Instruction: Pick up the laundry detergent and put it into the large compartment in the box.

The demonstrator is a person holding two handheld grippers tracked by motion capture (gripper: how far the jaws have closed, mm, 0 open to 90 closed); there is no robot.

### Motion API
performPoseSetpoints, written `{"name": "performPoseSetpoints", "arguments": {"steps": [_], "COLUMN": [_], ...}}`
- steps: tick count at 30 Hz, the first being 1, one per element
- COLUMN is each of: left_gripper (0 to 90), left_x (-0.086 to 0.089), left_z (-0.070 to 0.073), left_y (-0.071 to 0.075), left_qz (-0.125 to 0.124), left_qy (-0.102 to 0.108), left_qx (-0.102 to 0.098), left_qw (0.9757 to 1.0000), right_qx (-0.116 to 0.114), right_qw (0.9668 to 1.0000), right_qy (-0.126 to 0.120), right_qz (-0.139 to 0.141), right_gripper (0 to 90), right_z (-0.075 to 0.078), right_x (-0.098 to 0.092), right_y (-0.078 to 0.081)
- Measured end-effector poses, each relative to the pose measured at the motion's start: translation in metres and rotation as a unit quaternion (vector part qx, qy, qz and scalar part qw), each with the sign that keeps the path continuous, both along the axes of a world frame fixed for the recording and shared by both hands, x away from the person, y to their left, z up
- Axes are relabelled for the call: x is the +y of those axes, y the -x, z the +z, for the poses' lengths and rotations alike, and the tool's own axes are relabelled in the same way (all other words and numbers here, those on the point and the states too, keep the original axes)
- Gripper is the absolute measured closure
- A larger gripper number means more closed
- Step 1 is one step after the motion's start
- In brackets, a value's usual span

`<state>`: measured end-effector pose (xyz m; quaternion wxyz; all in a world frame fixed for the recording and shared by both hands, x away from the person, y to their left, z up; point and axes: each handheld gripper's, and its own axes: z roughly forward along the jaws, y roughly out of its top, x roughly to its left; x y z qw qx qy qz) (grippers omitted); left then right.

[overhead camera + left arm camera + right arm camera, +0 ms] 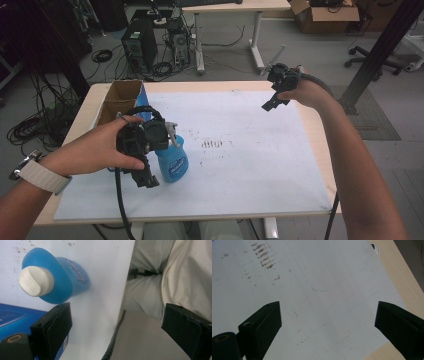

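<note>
A blue plastic bottle (172, 161) with a white cap (35, 281) stands upright on the white sheet (240, 165), near the table's front left. My left gripper (146, 179) hangs just left of the bottle, pointing down toward the front edge. In the left gripper view the left gripper (117, 332) is open with nothing between its jaws, and the bottle (62, 280) sits above the left jaw, apart from it. My right gripper (272, 103) is held above the sheet's far right part. It (328, 325) is open over bare, stained sheet.
An open cardboard box (120, 99) stands at the table's back left, with a blue box (11, 316) beside the bottle. The wooden table edge (404, 277) runs along the sheet's right side. A person's lap (175, 272) is below the front edge. Desks and a computer tower (140, 45) stand beyond.
</note>
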<state>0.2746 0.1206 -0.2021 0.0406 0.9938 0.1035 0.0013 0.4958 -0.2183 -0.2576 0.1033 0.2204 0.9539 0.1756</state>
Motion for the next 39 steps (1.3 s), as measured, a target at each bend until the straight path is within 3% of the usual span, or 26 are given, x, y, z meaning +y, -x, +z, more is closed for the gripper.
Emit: {"name": "performPoseSetpoints", "arguments": {"steps": [6, 7, 8, 11, 13, 14, 16, 17, 18, 19, 20, 24, 28, 29, 30, 33, 34, 35, 36, 39], "left_gripper": [6.6, 6.3, 6.1, 6.1, 6.1, 6.1, 6.0, 6.0, 5.6, 5.7, 5.9, 5.8, 5.8, 5.9, 6.0, 6.4, 6.4, 6.5, 6.4, 6.5], "left_x": [0.001, 0.001, 0.001, -0.002, -0.005, -0.005, -0.006, -0.008, -0.008, -0.009, -0.01, -0.013, -0.016, -0.016, -0.016, -0.017, -0.017, -0.017, -0.018, -0.019], "left_z": [0.011, 0.015, 0.015, 0.024, 0.032, 0.032, 0.04, 0.047, 0.047, 0.051, 0.053, 0.06, 0.064, 0.064, 0.065, 0.065, 0.064, 0.064, 0.063, 0.062], "left_y": [-0.003, -0.003, -0.003, -0.004, -0.006, -0.006, -0.008, -0.009, -0.009, -0.011, -0.011, -0.017, -0.022, -0.022, -0.025, -0.027, -0.03, -0.03, -0.033, -0.037], "left_qz": [0.024, 0.043, 0.043, 0.081, 0.106, 0.106, 0.129, 0.154, 0.154, 0.174, 0.183, 0.213, 0.248, 0.248, 0.261, 0.267, 0.278, 0.278, 0.289, 0.308], "left_qy": [0.003, 0.014, 0.014, 0.016, 0.009, 0.009, 0.008, 0.017, 0.017, 0.028, 0.029, 0.023, 0.019, 0.019, 0.022, 0.027, 0.027, 0.027, 0.026, 0.034], "left_qx": [-0.003, -0.007, -0.007, -0.005, -0.015, -0.015, -0.023, -0.032, -0.032, -0.033, -0.039, -0.05, -0.054, -0.054, -0.05, -0.045, -0.049, -0.049, -0.054, -0.056], "left_qw": [0.9997, 0.9989, 0.9989, 0.9966, 0.9942, 0.9942, 0.9914, 0.9874, 0.9874, 0.9838, 0.9819, 0.9756, 0.9671, 0.9671, 0.9636, 0.9623, 0.959, 0.959, 0.9554, 0.9493], "right_qx": [-0.002, -0.002, -0.002, -0.005, -0.005, -0.005, -0.007, -0.007, -0.007, -0.007, -0.007, -0.005, -0.003, -0.003, -0.003, -0.004, -0.004, -0.004, -0.006, -0.007], "right_qw": [1.0, 1.0, 1.0, 1.0, 1.0, 1.0, 1.0, 1.0, 1.0, 1.0, 1.0, 1.0, 1.0, 1.0, 1.0, 0.9999, 0.9999, 0.9999, 0.9999, 0.9999], "right_qy": [-0.004, -0.001, -0.001, 0.0, -0.002, -0.002, -0.001, 0.0, 0.0, -0.002, -0.001, -0.001, 0.0, 0.0, -0.001, -0.003, -0.005, -0.005, -0.006, -0.006], "right_qz": [0.0, 0.002, 0.002, 0.005, 0.005, 0.005, 0.004, 0.004, 0.004, 0.005, 0.004, 0.008, 0.009, 0.009, 0.009, 0.012, 0.012, 0.012, 0.01, 0.009], "right_gripper": [7.1, 7.1, 7.1, 7.2, 7.3, 7.3, 7.3, 7.3, 7.3, 7.3, 7.3, 7.3, 7.3, 7.3, 7.3, 7.6, 7.6, 7.6, 7.6, 7.6], "right_z": [0.001, 0.0, 0.0, 0.002, 0.004, 0.004, 0.005, 0.005, 0.005, 0.005, 0.004, 0.001, 0.0, 0.0, 0.0, 0.001, 0.002, 0.002, 0.003, 0.004], "right_x": [-0.001, 0.0, 0.0, -0.001, -0.002, -0.002, -0.004, -0.005, -0.005, -0.006, -0.006, -0.006, -0.005, -0.005, -0.004, -0.003, -0.004, -0.004, -0.005, -0.005], "right_y": [0.0, 0.0, 0.0, 0.003, 0.004, 0.004, 0.004, 0.005, 0.005, 0.005, 0.006, 0.006, 0.006, 0.006, 0.007, 0.007, 0.007, 0.007, 0.007, 0.007]}}
